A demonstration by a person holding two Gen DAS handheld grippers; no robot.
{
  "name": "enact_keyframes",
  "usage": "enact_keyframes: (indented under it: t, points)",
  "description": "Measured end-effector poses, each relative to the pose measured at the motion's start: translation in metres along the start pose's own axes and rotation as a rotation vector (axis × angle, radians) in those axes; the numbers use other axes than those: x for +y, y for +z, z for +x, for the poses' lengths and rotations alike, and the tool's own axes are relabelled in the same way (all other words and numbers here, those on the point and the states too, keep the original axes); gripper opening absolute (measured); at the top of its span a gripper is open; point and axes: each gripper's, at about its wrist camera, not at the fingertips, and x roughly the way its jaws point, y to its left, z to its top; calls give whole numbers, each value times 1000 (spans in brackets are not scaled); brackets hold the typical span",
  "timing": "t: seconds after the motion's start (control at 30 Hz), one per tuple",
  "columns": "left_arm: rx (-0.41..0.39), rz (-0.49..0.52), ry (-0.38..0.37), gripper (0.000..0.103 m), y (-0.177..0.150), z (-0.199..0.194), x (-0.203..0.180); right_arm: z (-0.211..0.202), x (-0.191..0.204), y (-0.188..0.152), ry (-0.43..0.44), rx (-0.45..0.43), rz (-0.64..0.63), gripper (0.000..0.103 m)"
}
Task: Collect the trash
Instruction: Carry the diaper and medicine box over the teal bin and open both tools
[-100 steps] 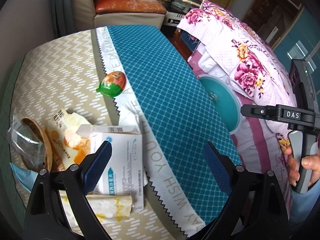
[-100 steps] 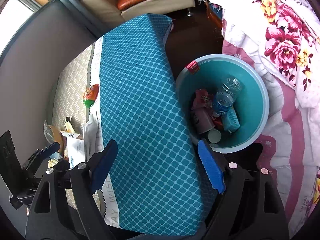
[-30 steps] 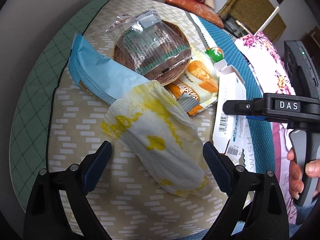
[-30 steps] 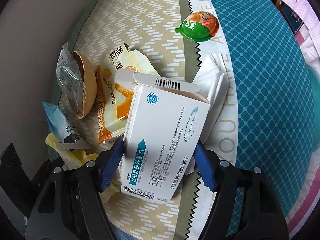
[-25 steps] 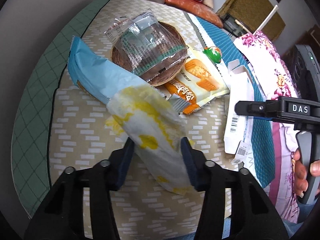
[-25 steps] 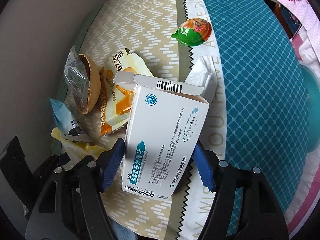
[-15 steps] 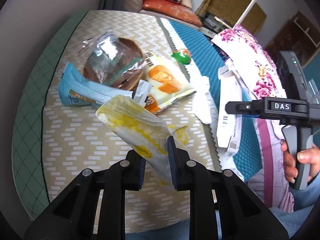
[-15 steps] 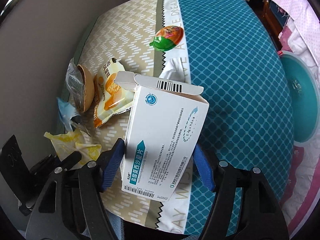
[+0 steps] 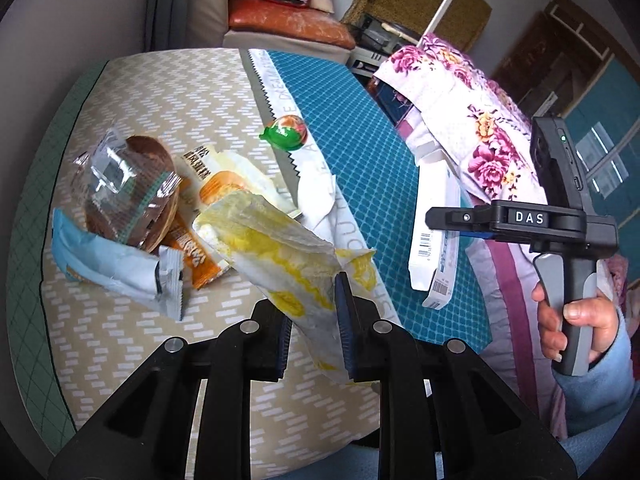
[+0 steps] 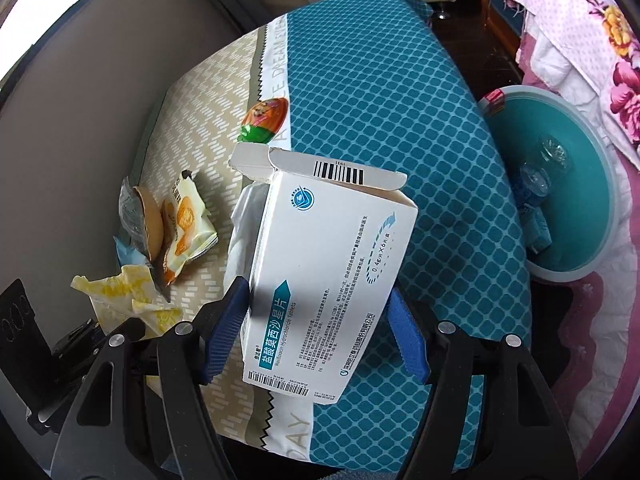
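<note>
The left gripper (image 9: 311, 334) is pinching one crumpled yellow-stained paper napkin (image 9: 280, 248); the right gripper (image 10: 316, 336) is clamping one white cardboard medicine box (image 10: 328, 280) beside the round teal plastic bin (image 10: 576, 184).

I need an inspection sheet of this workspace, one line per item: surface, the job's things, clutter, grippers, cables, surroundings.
Surface: table under a beige and teal patterned cloth.
Job's things: yellow-stained wrapper and white medicine box, both lifted off the table; teal trash bin beside the table, already holding bottles.
Clutter: clear wrapper on a brown bowl, orange snack packet, blue packet, jelly cup, white tissue.
Grippers: left gripper shut on the wrapper; right gripper shut on the box.
Cables: nothing seen.
Surroundings: floral bedding, sofa.
</note>
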Motion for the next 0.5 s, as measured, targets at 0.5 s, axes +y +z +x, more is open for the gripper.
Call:
enact_keyframes:
  t: [0.5]
  points:
    - [26, 226, -20, 21, 71, 63, -113, -51, -84, 28, -61, -138, 106, 65]
